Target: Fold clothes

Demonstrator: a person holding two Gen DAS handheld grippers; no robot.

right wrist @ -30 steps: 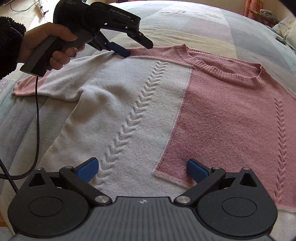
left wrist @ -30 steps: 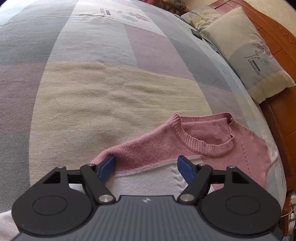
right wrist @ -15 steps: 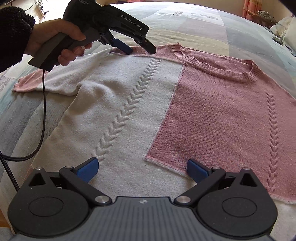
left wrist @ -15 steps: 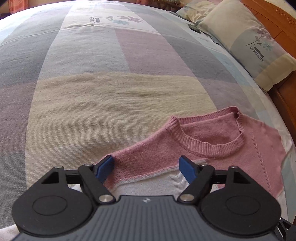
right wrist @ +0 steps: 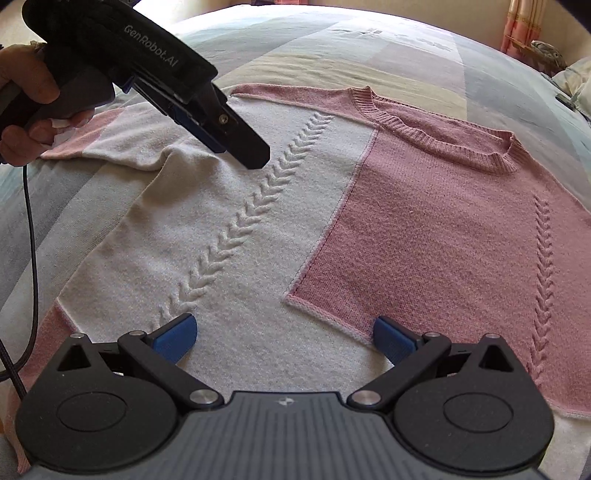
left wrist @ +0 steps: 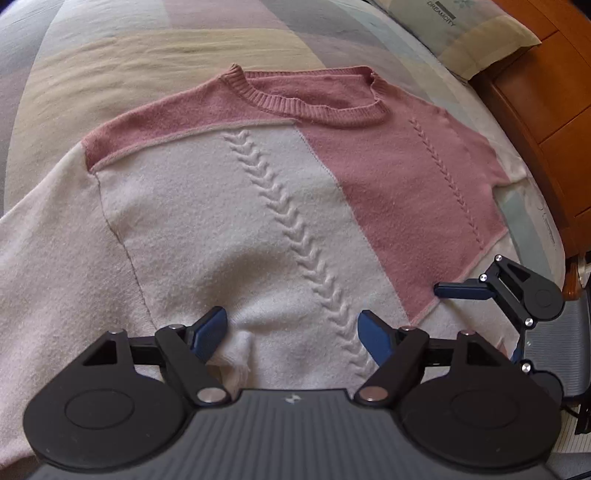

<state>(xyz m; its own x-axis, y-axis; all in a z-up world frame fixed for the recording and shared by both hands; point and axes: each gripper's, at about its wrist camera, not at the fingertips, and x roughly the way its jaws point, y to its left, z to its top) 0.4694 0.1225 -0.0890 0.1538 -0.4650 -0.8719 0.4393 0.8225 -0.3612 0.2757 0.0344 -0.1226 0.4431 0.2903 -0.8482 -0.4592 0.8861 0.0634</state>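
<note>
Sweater, pink and cream, lies spread flat and front-up on my patchwork bedspread, both my claws empty above it.

My left gripper hangs over the cream half beside the raised braid, its blue pads wide apart with nothing between them; from the other camera I see my left hand holding its handle, a black cable trailing down from it. My right gripper hovers low near the hem, where the pink panel's corner meets the cream, jaws likewise spread and gripping nothing. The ribbed neckline points away from me. A pillow rests by the wooden headboard, well apart from the sweater.
</note>
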